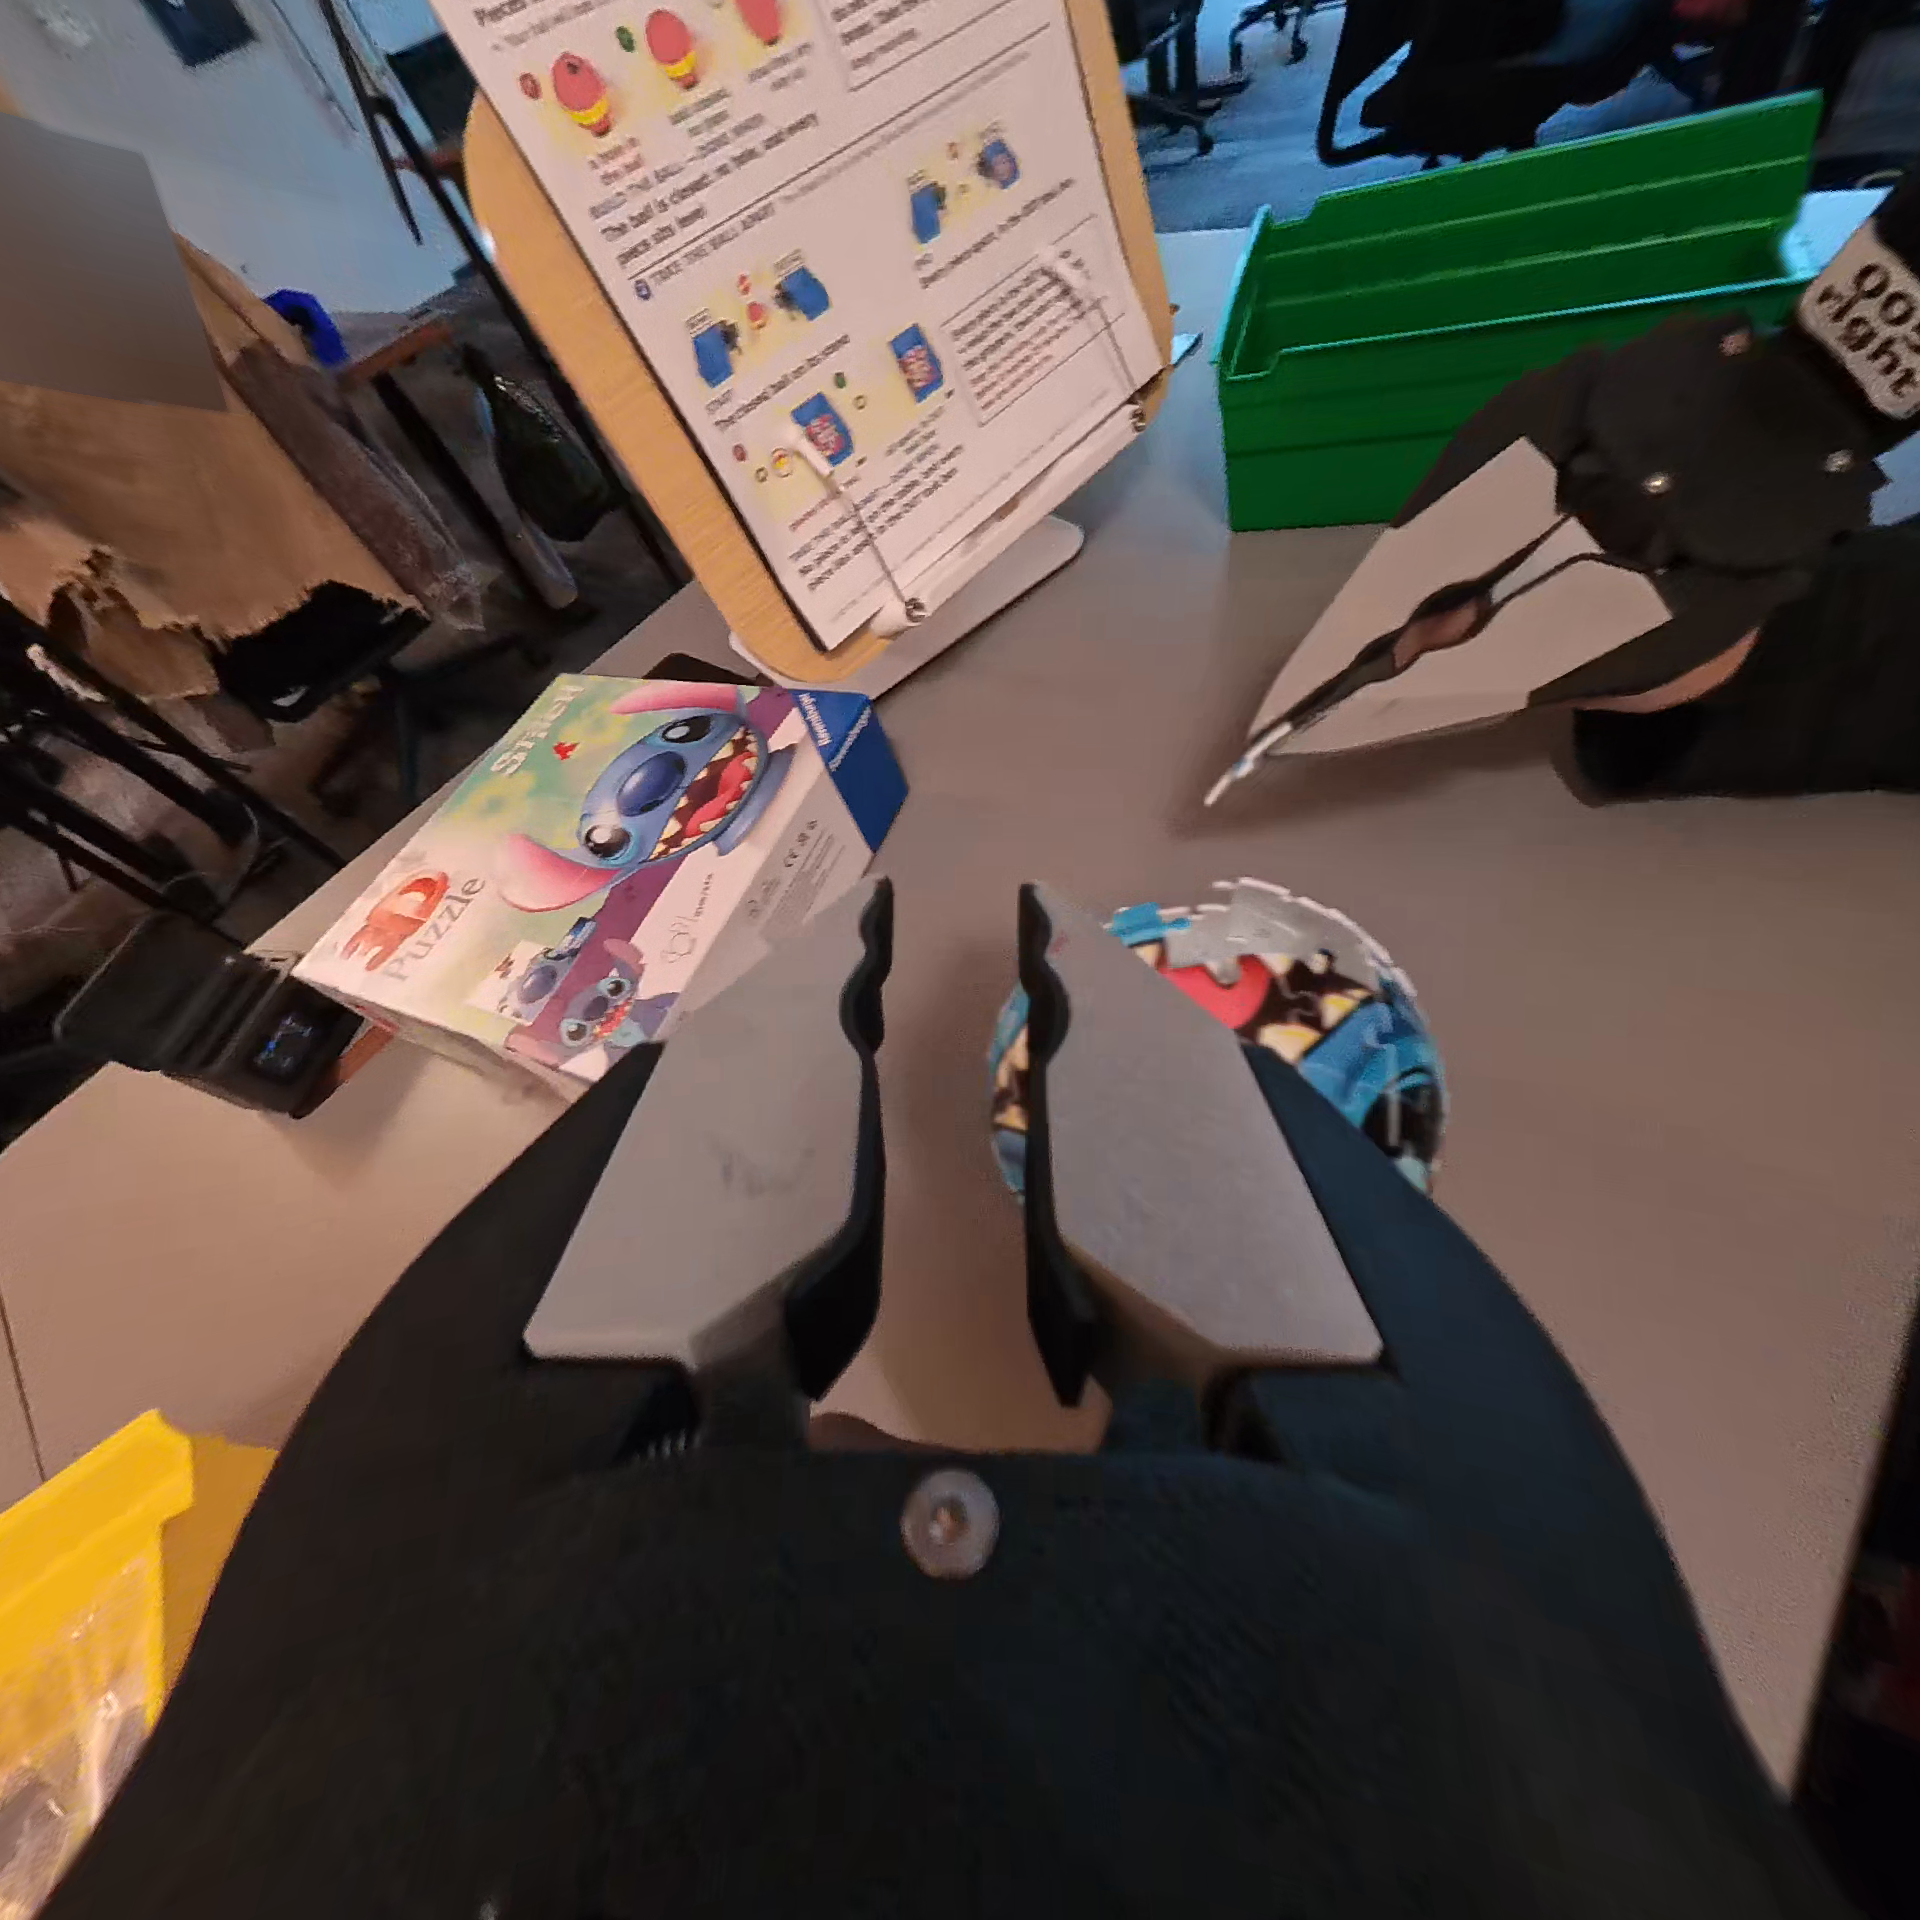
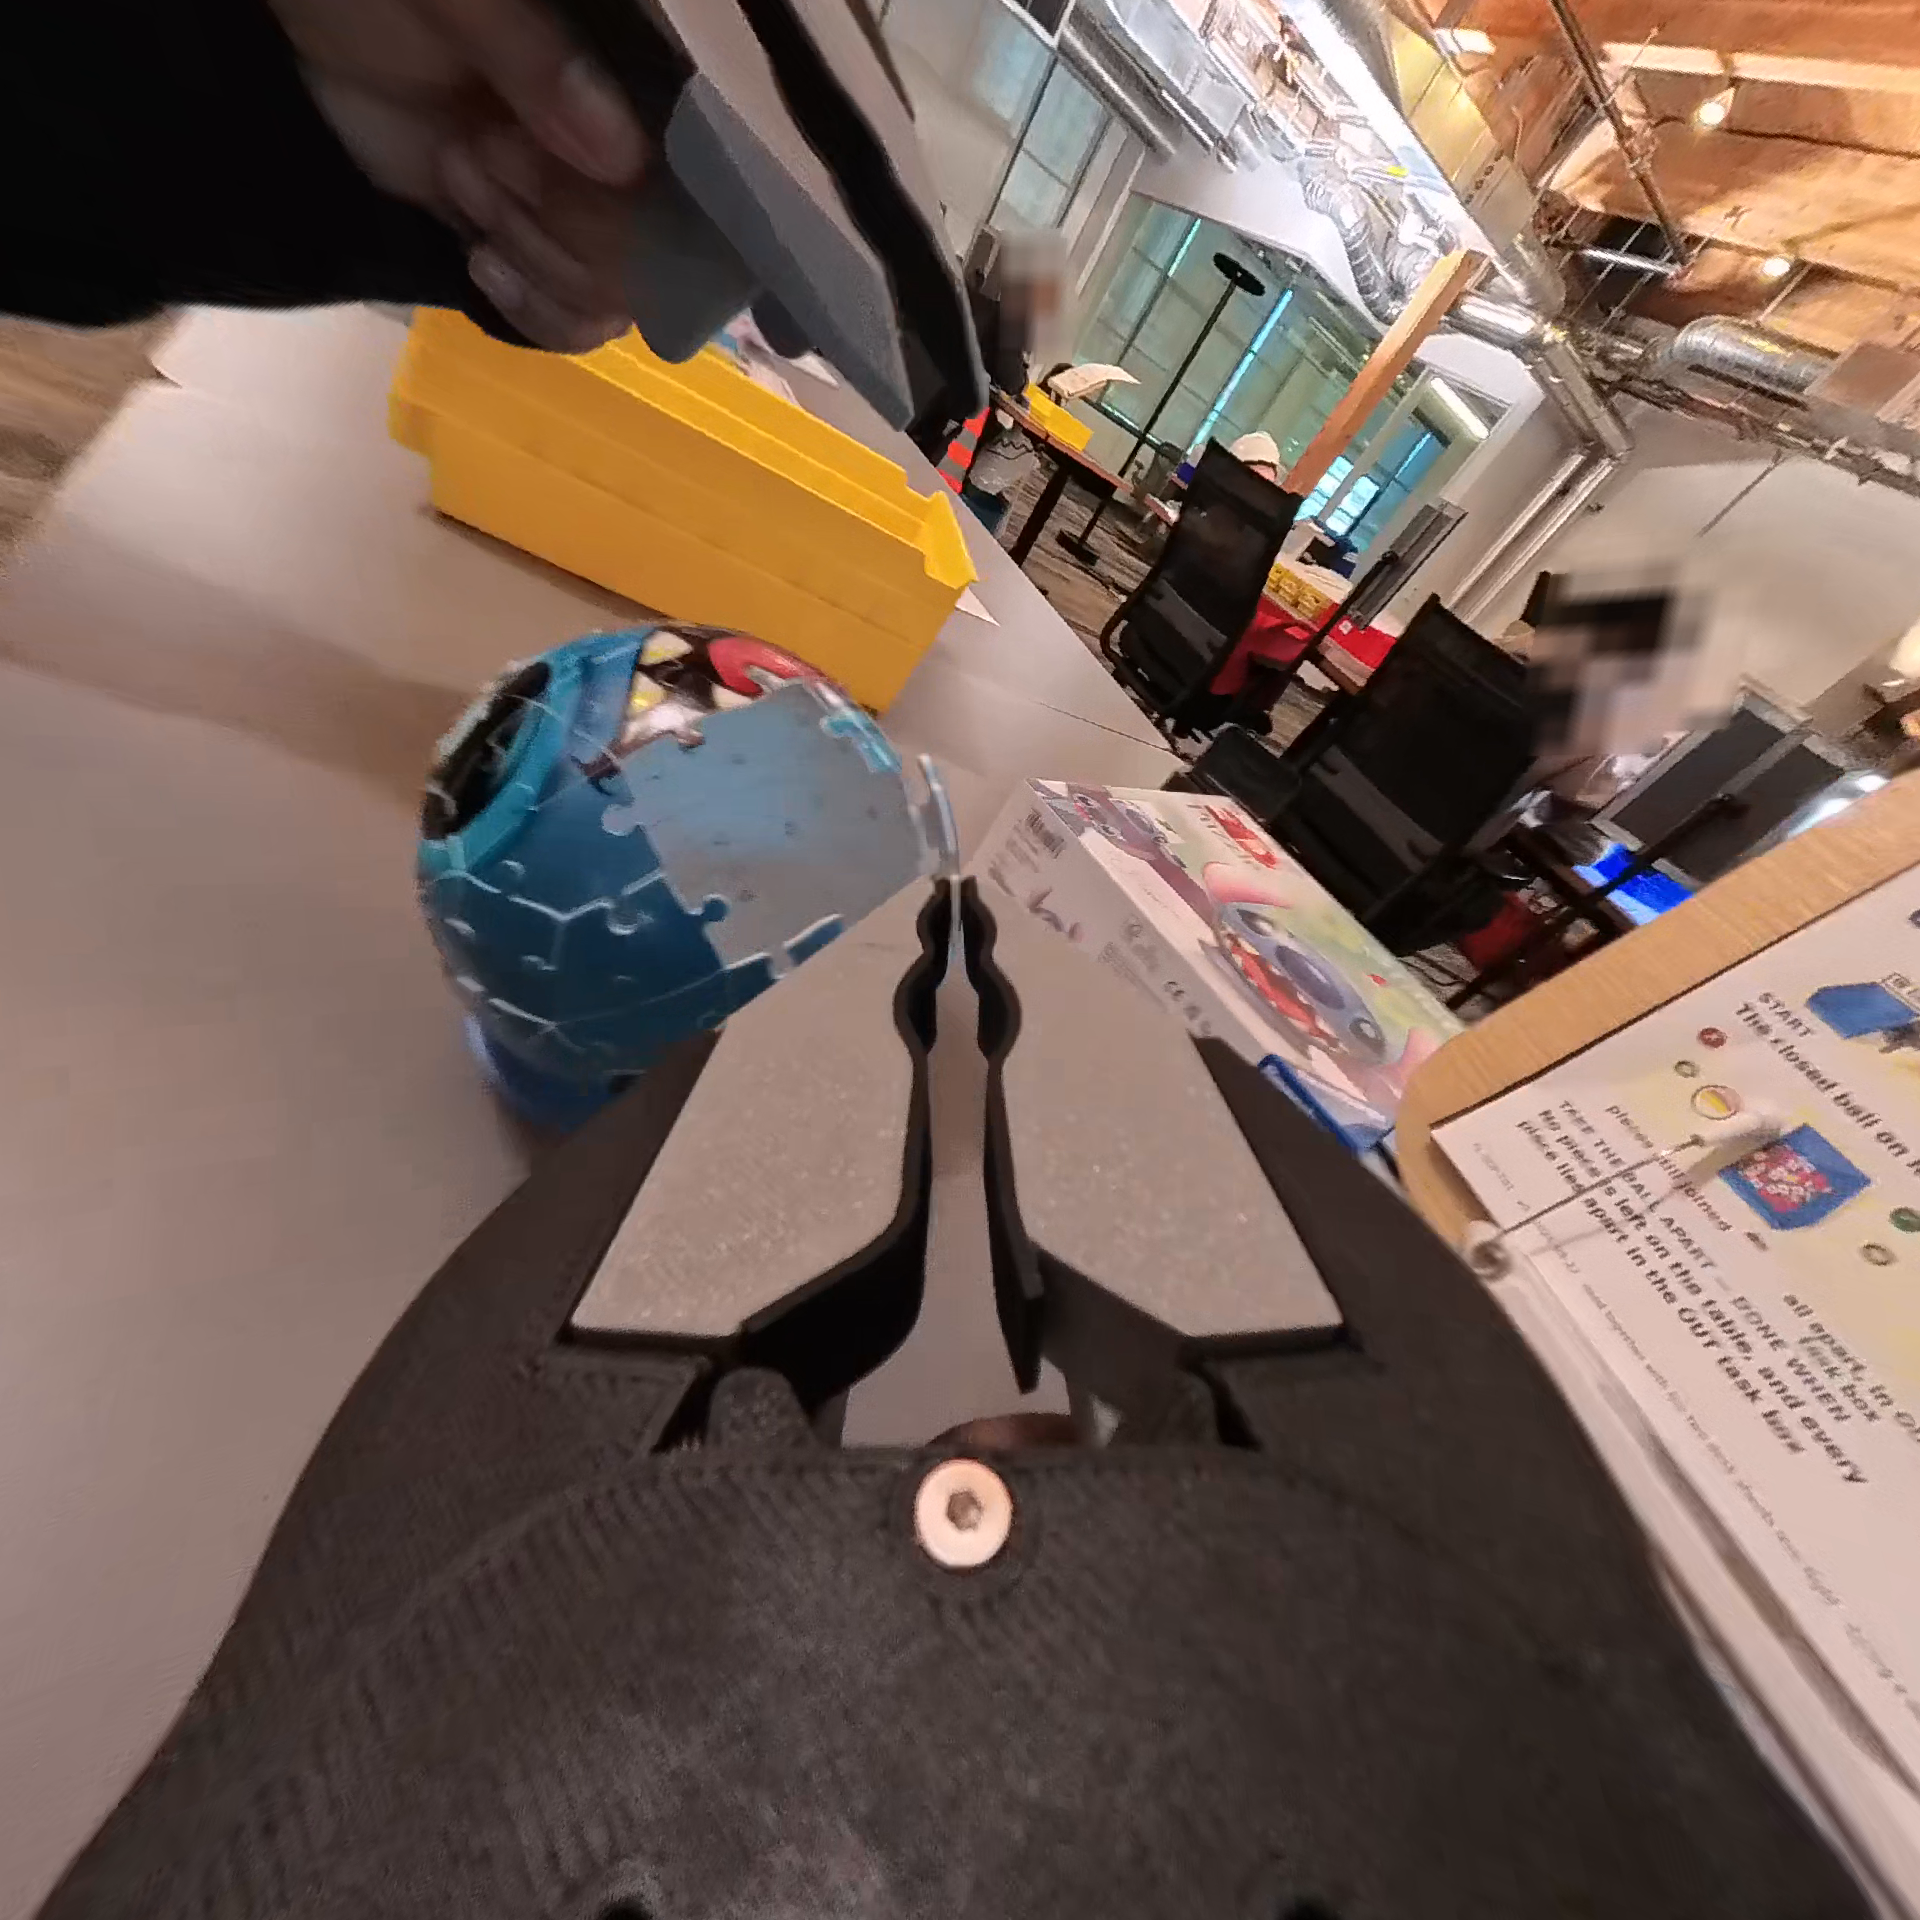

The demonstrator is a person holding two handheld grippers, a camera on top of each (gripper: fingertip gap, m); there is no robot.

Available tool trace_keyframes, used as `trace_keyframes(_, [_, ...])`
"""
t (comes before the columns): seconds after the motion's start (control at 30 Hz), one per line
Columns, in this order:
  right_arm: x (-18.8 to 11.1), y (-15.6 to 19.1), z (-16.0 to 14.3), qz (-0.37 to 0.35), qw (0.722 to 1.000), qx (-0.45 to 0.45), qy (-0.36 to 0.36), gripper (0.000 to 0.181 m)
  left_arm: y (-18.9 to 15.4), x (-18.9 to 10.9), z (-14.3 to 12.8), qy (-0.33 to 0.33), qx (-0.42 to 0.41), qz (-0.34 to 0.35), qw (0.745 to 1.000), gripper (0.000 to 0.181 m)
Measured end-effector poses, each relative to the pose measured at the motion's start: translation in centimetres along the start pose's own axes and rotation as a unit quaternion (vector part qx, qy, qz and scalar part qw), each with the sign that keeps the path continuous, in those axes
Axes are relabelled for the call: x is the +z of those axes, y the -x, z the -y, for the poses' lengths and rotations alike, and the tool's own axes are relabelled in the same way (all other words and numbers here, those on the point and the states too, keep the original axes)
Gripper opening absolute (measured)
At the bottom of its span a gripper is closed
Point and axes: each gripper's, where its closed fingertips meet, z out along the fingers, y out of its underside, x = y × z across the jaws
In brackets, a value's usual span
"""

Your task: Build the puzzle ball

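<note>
Left wrist view, left to right: a yellow bin point(image 1: 94, 1538) is sitting at the bottom-left corner with a clear plastic bag point(image 1: 62, 1704) inside it. A small black device point(image 1: 208, 1018) is lying at the table point(image 1: 1558, 1351) edge, next to the puzzle box point(image 1: 582, 873), which is lying flat. Behind the box an instruction sheet point(image 1: 831, 312) is leaning on a wooden stand point(image 1: 582, 395). The left gripper point(image 1: 954, 914) is hovering over the table with its jaws standing apart, a clear gap between them and nothing in it. The half-built puzzle ball point(image 1: 1330, 1029) is sitting on the table just right of the left gripper's right finger, partly hidden behind it, open side up with a jagged rim. A green bin point(image 1: 1507, 312) is sitting at the far right. In front of it the right gripper point(image 1: 1236, 774) is reaching in low, its tips nearly together.

Right wrist view, left to right: a hand point(image 2: 488, 156) is holding the left gripper at top left, blurred. The yellow bin point(image 2: 675, 520) is sitting beyond the puzzle ball point(image 2: 644, 862). The right gripper point(image 2: 954, 899) is pinching a thin curved puzzle piece point(image 2: 943, 831) at its tips, with the piece close against the ball's open edge; whether it is touching is unclear. The puzzle box point(image 2: 1195, 914) and instruction sheet point(image 2: 1714, 1247) are lying to the right.
</note>
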Motion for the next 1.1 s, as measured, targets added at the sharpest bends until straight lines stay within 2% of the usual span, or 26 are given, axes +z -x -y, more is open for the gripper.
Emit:
trace_keyframes(0.13, [1.2,-1.8,0.0,-0.038,0.997,-0.069,-0.009,0.0,1.5,1.3,-1.6,-0.001,0.011,0.018,1.0,0.025])
trace_keyframes(0.23, [1.7,-2.4,0.1,-0.027,0.997,-0.066,-0.026,0.0,1.7,2.4,-3.4,0.006,-0.006,-0.01,1.0,0.027])
trace_keyframes(0.37, [2.2,-3.9,0.0,-0.029,0.995,-0.074,-0.063,0.0,1.2,2.5,-5.9,0.004,-0.026,-0.086,0.996,0.035])
trace_keyframes(0.47, [2.9,-3.5,-0.7,-0.001,0.993,-0.088,-0.075,0.0,-0.6,0.5,-6.1,-0.041,-0.01,-0.19,0.981,0.051])
trace_keyframes(0.57, [3.6,-3.1,-0.5,0.034,0.991,-0.09,-0.091,0.0,-1.4,-0.5,-6.5,-0.044,0.003,-0.246,0.968,0.074])
trace_keyframes(0.67, [4.3,-3.1,-0.3,0.055,0.99,-0.087,-0.092,0.0,-2.8,-0.6,-6.5,-0.047,-0.008,-0.296,0.954,0.078])
trace_keyframes(0.77, [4.4,-2.8,-0.7,0.053,0.989,-0.109,-0.086,0.0,-3.6,0.3,-8.3,-0.019,0.025,-0.298,0.954,0.086])
trace_keyframes(0.87, [4.4,-2.4,-0.8,0.05,0.986,-0.141,-0.079,0.0,-5.1,0.9,-9.3,-0.005,0.039,-0.322,0.946,0.086])
trace_keyframes(1.0, [4.5,-2.7,-0.9,0.03,0.986,-0.149,-0.075,0.0,-5.3,1.5,-9.9,0.009,0.066,-0.301,0.951,0.09])
trace_keyframes(1.1, [4.2,-3.3,-2.2,0.029,0.989,-0.137,-0.05,0.0,-5.1,1.3,-10.1,0.01,0.065,-0.291,0.954,0.09])
